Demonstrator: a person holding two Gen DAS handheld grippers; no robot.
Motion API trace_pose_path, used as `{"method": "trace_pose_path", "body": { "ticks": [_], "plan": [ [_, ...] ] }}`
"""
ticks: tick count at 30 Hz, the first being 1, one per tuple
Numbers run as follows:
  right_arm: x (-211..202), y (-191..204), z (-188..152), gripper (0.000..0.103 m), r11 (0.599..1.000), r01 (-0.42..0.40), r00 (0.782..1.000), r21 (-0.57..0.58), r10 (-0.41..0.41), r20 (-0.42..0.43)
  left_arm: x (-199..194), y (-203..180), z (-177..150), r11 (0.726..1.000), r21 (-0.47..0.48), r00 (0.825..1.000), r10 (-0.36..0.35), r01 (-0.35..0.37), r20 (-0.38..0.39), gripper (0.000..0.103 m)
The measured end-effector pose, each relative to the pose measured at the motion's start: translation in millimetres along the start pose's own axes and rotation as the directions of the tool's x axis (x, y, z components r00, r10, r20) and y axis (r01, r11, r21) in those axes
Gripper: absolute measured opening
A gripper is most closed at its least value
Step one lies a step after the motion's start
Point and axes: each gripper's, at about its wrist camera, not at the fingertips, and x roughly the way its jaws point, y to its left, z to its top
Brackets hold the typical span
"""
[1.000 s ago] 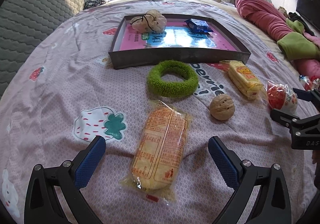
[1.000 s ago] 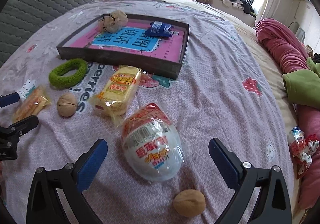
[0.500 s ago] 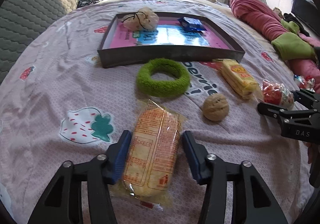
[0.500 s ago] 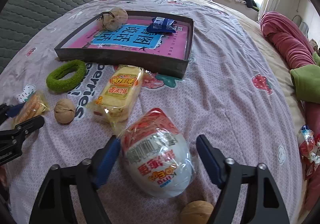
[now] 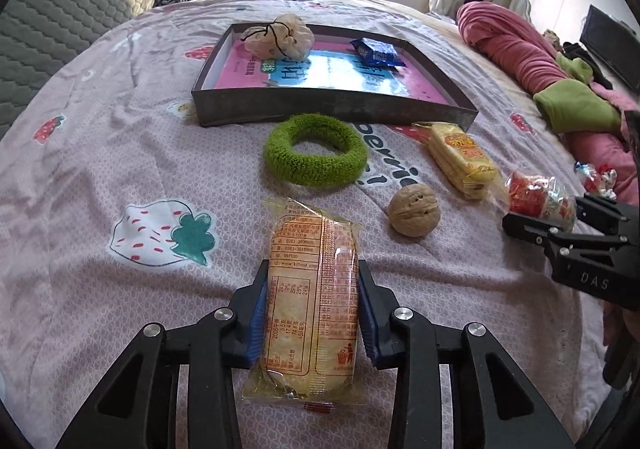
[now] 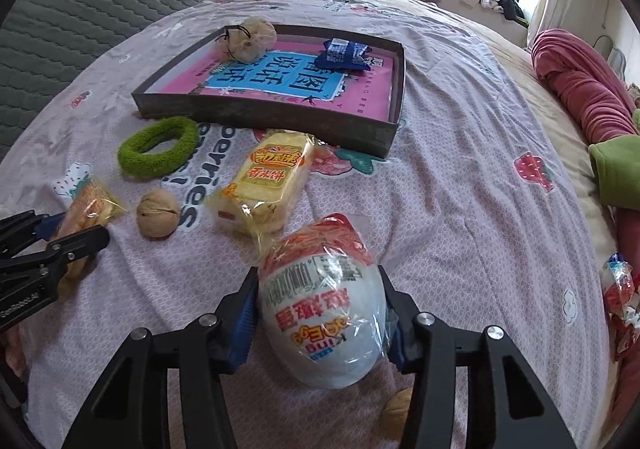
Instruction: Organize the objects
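Observation:
An orange biscuit packet (image 5: pixel 312 249) lies lengthwise on the bedsheet between the blue pads of my left gripper (image 5: pixel 311 281). Its jaws are closing and both pads touch the packet's sides. A white, egg-shaped snack with a red top (image 6: pixel 320 313) sits between the pads of my right gripper (image 6: pixel 319 289), whose jaws are also closing and press on its wrapper. Ahead stands a dark tray (image 5: pixel 320 109) lined with a pink book, holding a beige drawstring pouch (image 5: pixel 280 37) and a blue packet (image 5: pixel 376 53).
On the sheet before the tray lie a green fuzzy ring (image 5: pixel 316 155), a walnut (image 5: pixel 414 215) and a yellow cracker pack (image 5: pixel 460 159). Another walnut (image 6: pixel 396 413) lies by my right gripper. A rolled pink blanket (image 5: pixel 516 49) borders the right side.
Both grippers went from wide open to closed against their items: the left on the orange packet, the right on the egg-shaped snack. Neither item has left the sheet.

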Motion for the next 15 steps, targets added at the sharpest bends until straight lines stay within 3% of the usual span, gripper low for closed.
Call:
{"method": "trace_pose_path", "body": {
  "ticks": [15],
  "plan": [
    [-32,20,-3,0.053,0.999,-0.035,0.999,-0.013,0.036,0.038,-33,2,10,1.000,-0.010,0.999,0.010,-0.009,0.043,0.039]
  ]
}}
